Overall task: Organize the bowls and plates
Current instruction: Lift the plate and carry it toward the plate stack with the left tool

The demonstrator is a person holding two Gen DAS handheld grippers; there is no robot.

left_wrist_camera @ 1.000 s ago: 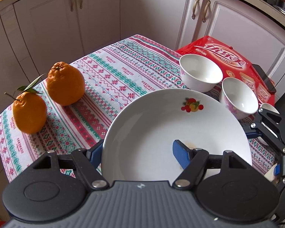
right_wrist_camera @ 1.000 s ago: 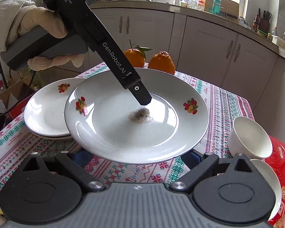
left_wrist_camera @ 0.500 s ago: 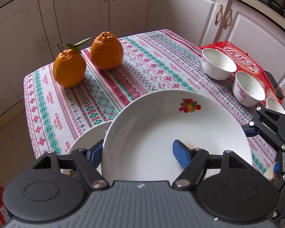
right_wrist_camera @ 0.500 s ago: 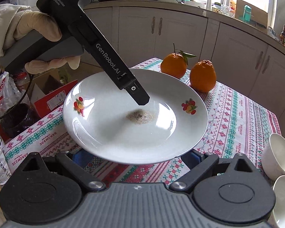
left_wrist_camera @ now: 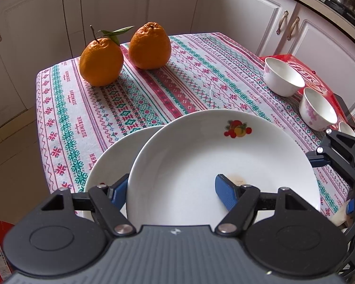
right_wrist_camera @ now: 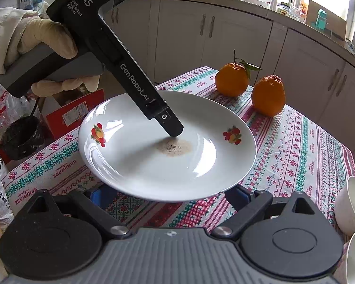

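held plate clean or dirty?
Dirty: the plate, clamped by the left gripper, has a brown speckled residue patch at its centre.

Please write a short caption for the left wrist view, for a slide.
Left gripper holds a white plate above another plate; oranges and bowls behind.

Two oranges [left_wrist_camera: 125, 52] sit side by side near the far left corner of the patterned tablecloth [left_wrist_camera: 189, 80]. A red package [left_wrist_camera: 312, 75] lies at its right edge. White cabinets [left_wrist_camera: 236, 7] stand behind.
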